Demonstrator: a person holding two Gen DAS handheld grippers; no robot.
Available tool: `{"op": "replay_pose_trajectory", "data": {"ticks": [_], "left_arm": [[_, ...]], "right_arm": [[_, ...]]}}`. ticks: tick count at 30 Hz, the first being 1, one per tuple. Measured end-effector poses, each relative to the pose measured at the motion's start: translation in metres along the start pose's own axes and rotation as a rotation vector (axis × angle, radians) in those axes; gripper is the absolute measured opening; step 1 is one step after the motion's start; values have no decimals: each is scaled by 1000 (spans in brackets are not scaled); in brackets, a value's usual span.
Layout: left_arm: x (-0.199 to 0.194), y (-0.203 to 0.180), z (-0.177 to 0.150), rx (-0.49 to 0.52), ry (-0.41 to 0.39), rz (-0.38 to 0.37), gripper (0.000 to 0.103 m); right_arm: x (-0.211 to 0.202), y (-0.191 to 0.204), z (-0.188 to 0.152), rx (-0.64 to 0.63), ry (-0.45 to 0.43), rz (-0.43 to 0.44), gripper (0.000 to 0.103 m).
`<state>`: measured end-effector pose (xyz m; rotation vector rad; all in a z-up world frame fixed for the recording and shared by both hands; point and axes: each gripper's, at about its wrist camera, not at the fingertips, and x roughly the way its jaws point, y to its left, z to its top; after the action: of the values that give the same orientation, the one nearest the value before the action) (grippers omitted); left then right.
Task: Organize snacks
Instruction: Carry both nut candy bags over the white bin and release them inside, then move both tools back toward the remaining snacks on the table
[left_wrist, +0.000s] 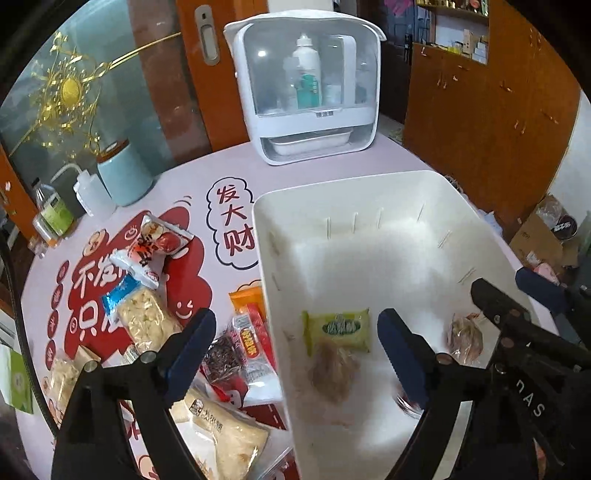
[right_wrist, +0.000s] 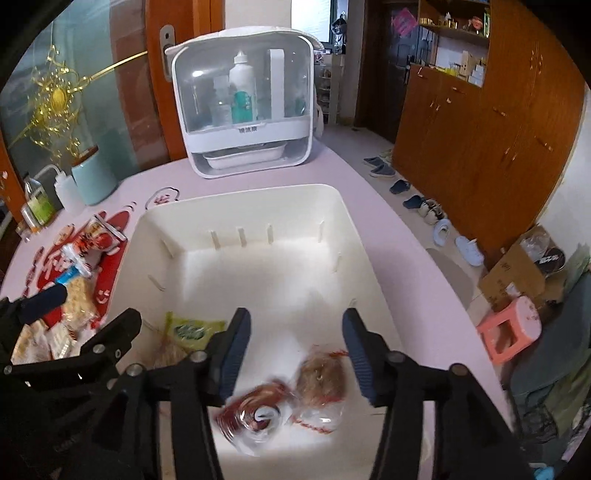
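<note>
A white plastic bin stands on the pink table. In it lie a green packet, clear-wrapped brown pastries and a blurred red-and-clear packet. My left gripper is open and empty, straddling the bin's left wall. My right gripper is open and empty above the red packet and a pastry; it also shows in the left wrist view. Loose snacks lie left of the bin: a red-white packet, a rice-crisp bar, a seed packet.
A white cosmetics case stands at the table's back. A teal canister, squeeze bottle and small jar stand back left. Off the table's right edge are shoes, a pink stool and a cardboard box.
</note>
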<state>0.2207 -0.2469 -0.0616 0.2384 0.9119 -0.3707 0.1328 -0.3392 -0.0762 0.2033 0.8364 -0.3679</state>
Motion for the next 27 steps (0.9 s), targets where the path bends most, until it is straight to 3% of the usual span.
{"op": "replay_pose_trajectory", "data": {"ticks": [7,15,24,27], "left_arm": [[-18,24,-9,-79,-24,-42,88],[-74,30,-26,12,-242,38,88],[-138,59,-35,13,-187,-39,89],[-167,75,-37,11,-196,-24,89]], "right_arm": [[-6,13,-4,-4,-2,59,56],[-35,33,-10,-39,-30,77,56],[-104,56,-14,-74,-122,105,56],[-127,67,-13,-94,-148,117,56]]}}
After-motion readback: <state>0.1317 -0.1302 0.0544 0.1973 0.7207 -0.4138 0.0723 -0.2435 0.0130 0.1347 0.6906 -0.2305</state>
